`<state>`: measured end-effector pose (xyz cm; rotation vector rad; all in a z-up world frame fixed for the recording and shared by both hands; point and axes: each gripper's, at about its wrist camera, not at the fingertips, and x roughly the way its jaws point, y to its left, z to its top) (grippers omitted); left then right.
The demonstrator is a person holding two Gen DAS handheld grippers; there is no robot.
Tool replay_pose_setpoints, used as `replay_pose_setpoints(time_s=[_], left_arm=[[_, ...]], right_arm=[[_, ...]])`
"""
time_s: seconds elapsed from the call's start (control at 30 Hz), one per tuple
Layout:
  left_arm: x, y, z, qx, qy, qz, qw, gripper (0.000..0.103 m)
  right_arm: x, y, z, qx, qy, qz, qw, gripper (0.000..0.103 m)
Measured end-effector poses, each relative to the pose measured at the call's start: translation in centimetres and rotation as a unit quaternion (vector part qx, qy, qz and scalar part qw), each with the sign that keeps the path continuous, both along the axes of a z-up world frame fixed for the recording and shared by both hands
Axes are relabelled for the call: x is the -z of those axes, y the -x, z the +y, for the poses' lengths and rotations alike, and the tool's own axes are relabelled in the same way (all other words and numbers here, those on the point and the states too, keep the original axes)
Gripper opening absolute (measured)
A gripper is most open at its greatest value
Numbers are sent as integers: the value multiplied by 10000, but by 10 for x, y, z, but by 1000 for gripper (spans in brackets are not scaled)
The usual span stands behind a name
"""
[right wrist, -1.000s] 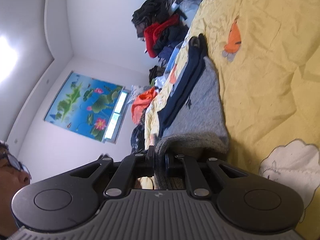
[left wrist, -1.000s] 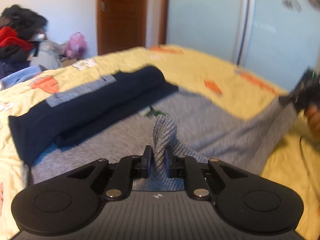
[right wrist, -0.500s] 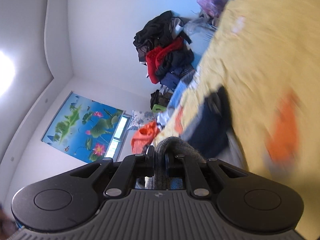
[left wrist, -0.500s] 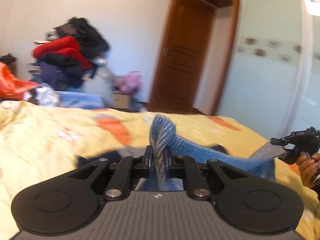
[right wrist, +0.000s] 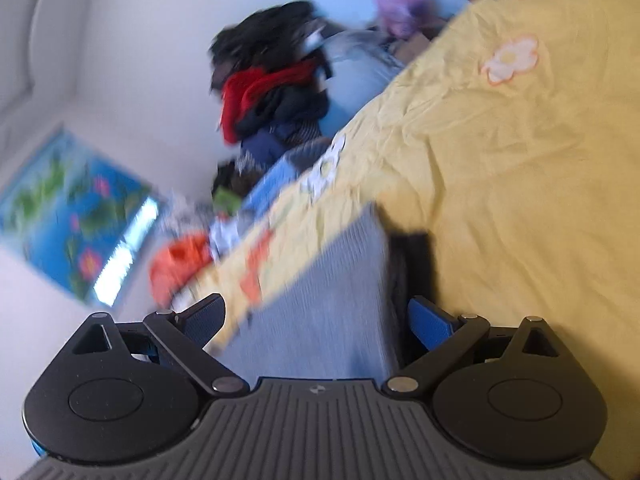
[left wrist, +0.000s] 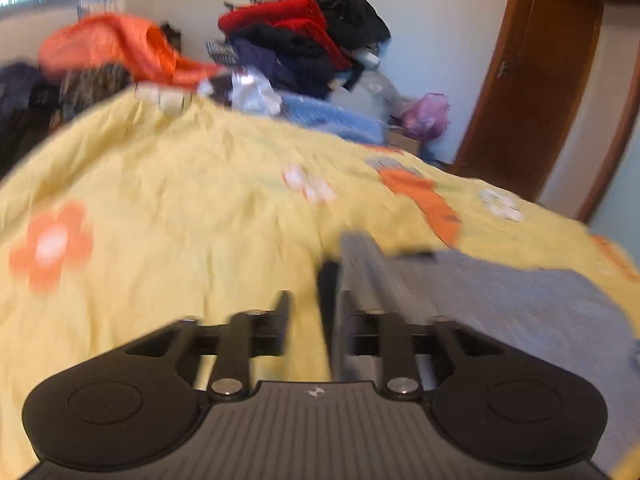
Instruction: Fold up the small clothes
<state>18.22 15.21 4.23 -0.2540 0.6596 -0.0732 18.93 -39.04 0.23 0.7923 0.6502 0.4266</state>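
A grey knit garment (left wrist: 520,312) with a dark navy part lies on the yellow bedspread (left wrist: 180,208). In the left wrist view my left gripper (left wrist: 316,320) has its jaws partly apart; the garment's ribbed edge (left wrist: 360,272) lies against the right finger and is not pinched. In the right wrist view my right gripper (right wrist: 316,316) is wide open, with the grey garment (right wrist: 332,308) lying loose between its blue-padded fingers (right wrist: 430,320). Both views are blurred.
A pile of red, black and blue clothes (left wrist: 304,40) and an orange bag (left wrist: 116,48) stand beyond the bed's far edge. A brown door (left wrist: 536,80) is at the right. A lotus picture (right wrist: 68,208) hangs on the wall.
Both grippers carried the grey garment up and over, then lowered it onto the bedspread and opened. The garment's edge now lies loose, no longer pinched in either one.
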Motion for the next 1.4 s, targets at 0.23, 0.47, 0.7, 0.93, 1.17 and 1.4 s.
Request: replay_pose_setpoints(time_s=[0.23,0.47,0.7,0.93,1.17,1.4], left_arm=[[22,116,-1,211,1798,175,9833,77],[59,120,8,-588,3567,242,9320,81],[64,166,7,-714,4282,349,9002,81],[58,137,-13,-706,3404,58,9376,81],[63,82,-35,-873,2429,248,9658,11],[39,109,-28,-936,2367,95,9670,7]], right_arm=[[6,126,-13,92,1259,300,9915,94],[18,140,18,-34,458,180,9988,91],[24,123,42,-14,-423,566,9975,81],[27,128,40,158,-742,427,9962,79],[47,88,56,616,-346,516,9962,9],[22,106,55,708,-85,164,9973,9]])
